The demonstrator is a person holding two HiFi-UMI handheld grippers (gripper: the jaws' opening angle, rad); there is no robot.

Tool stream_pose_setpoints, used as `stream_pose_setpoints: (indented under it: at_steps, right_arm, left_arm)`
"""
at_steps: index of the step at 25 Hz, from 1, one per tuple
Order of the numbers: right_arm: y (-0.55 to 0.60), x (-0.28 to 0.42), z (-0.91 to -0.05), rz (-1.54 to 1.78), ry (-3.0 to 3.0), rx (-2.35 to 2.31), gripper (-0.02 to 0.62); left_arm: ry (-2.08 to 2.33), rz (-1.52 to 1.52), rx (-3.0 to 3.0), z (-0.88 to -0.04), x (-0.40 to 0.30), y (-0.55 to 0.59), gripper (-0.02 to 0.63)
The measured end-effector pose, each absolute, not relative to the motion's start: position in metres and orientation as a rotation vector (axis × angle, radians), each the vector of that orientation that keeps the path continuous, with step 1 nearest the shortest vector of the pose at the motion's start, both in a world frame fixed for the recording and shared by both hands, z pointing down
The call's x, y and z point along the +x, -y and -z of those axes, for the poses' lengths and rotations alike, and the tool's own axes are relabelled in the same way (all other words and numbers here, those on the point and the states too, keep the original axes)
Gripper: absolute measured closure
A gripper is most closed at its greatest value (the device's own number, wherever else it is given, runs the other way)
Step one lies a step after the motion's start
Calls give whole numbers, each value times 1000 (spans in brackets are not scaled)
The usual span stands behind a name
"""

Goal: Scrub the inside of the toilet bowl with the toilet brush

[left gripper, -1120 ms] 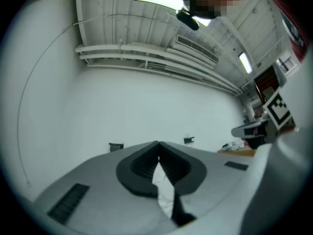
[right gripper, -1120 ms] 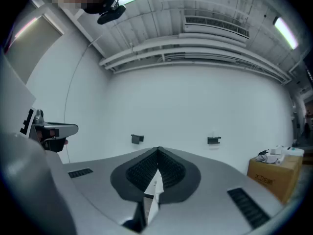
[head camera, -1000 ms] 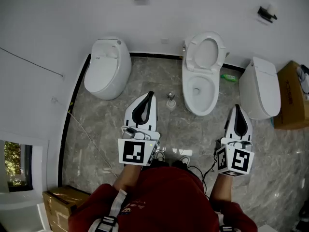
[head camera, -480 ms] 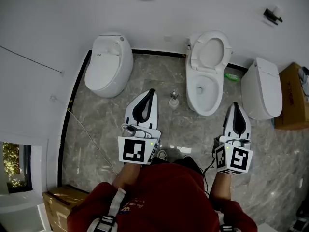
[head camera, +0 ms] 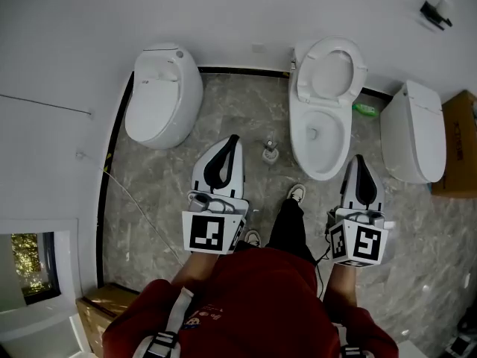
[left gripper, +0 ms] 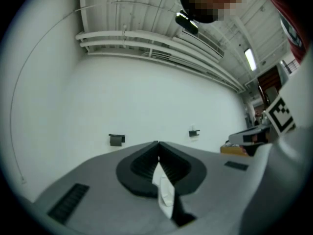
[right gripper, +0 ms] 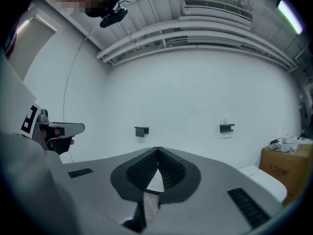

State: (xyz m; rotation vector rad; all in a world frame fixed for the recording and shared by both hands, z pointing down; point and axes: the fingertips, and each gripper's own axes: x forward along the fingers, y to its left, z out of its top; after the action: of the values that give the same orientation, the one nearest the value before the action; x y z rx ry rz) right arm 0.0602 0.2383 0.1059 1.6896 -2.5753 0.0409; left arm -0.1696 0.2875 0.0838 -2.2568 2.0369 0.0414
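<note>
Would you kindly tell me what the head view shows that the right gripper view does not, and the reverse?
Only the head view shows the marble floor, the open toilet bowl with its lid up, the toilet brush standing in its holder beside that bowl, and the closed toilet at the left. Only the right gripper view shows the ceiling ducts overhead. Both show the white wall, the cardboard box at the right, and the right gripper, its jaws shut with nothing between them.
</note>
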Motion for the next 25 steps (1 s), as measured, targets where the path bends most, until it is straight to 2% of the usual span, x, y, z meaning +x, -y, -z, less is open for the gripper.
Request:
stream_pose_setpoints:
  at_steps: [8, 14, 19, 25]
  right_arm:
    - [-92, 55, -127, -131, 2659, 1526, 597]
    - [-12, 25, -184, -220, 2694, 1294, 597]
    - [2, -41, -293, -350, 2585, 1061, 595]
    - [-11, -113, -486, -454, 2350, 848, 595]
  left_arm:
    - [-2090, 22, -2216, -93, -148, -152, 606]
    - [-2189, 150, -2192, -147, -158, -84, 606]
    - [-2269, 274, -2248, -233, -192, -52, 606]
    - [-2346, 330, -2254, -368, -254, -26, 606]
